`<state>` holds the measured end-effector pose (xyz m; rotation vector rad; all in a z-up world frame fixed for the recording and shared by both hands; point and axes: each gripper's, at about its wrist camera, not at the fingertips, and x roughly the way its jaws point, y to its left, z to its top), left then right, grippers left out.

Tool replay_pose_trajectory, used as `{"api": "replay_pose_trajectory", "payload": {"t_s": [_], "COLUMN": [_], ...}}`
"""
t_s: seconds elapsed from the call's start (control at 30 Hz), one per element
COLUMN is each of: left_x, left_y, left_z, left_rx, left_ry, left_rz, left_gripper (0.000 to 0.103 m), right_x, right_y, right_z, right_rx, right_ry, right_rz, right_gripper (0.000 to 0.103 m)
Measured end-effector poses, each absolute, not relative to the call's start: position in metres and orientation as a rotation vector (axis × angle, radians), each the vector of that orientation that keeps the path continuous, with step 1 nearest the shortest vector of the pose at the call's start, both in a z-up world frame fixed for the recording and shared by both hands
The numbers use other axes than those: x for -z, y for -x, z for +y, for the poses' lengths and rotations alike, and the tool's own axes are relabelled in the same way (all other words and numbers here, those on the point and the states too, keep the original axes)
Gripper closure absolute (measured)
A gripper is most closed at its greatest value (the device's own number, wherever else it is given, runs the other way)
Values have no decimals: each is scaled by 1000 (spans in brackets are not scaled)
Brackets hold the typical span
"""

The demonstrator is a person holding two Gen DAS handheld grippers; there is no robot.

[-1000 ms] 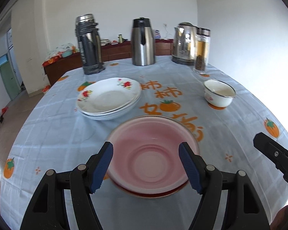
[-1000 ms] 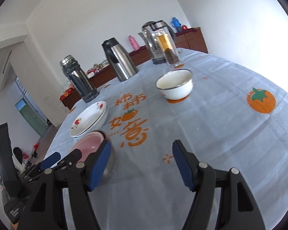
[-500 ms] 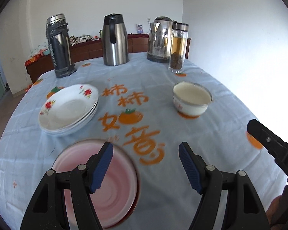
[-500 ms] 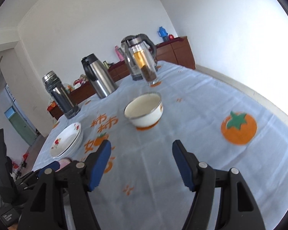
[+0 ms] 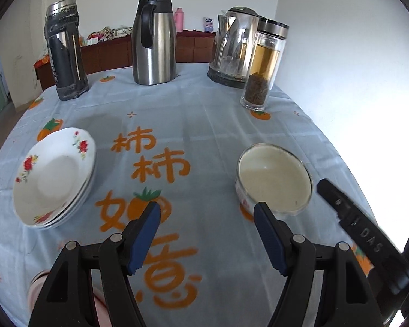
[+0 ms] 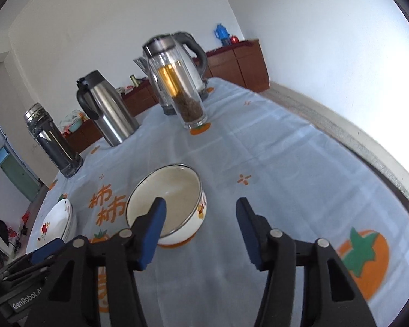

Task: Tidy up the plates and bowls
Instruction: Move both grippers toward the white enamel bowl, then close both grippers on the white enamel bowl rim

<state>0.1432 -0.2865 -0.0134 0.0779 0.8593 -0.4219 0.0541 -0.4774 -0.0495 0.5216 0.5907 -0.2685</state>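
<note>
A persimmon-print tabletop (image 5: 204,114) in a white-walled room. The white bowl (image 6: 166,204) now sits just past the right gripper (image 6: 200,207), its fingers closing, nothing between. The left gripper (image 5: 207,212) is spread, the pink plate (image 5: 35,286) now behind.

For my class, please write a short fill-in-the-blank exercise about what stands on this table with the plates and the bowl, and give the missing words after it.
1. The stack of white plates is decorated with red ____.
2. The enamel bowl has nothing in it: it is ____.
3. The glass bottle holds amber tea with dark ____ settled at the bottom.
4. The tablecloth is light blue with a print of fruit coloured ____.

Missing words: flowers; empty; leaves; orange
</note>
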Motion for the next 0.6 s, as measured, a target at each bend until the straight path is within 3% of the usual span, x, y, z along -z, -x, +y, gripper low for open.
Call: {"api": "replay_pose_trajectory", "payload": {"t_s": [0.1, 0.2, 0.3, 0.47, 0.6], "left_x": [18, 26, 35, 47, 51], "left_y": [-158, -172, -182, -190, -197], "left_z": [-300, -311, -321, -331, -337], "left_rx": [403, 402, 400, 407, 405], "left_ry": [-78, -67, -78, -63, -65], "left_rz": [865, 888, 911, 940, 947], "left_gripper": [31, 48, 57, 66, 73], "right_x": [58, 65, 69, 77, 81], "right_y": [-70, -82, -86, -94, -97], "right_z": [-485, -488, -489, -495, -498], "right_rx": [260, 249, 248, 241, 216], "right_ry": [-563, -568, -553, -541, -570], "right_rz": [604, 622, 634, 655, 655], "right_gripper": [56, 60, 61, 70, 70]}}
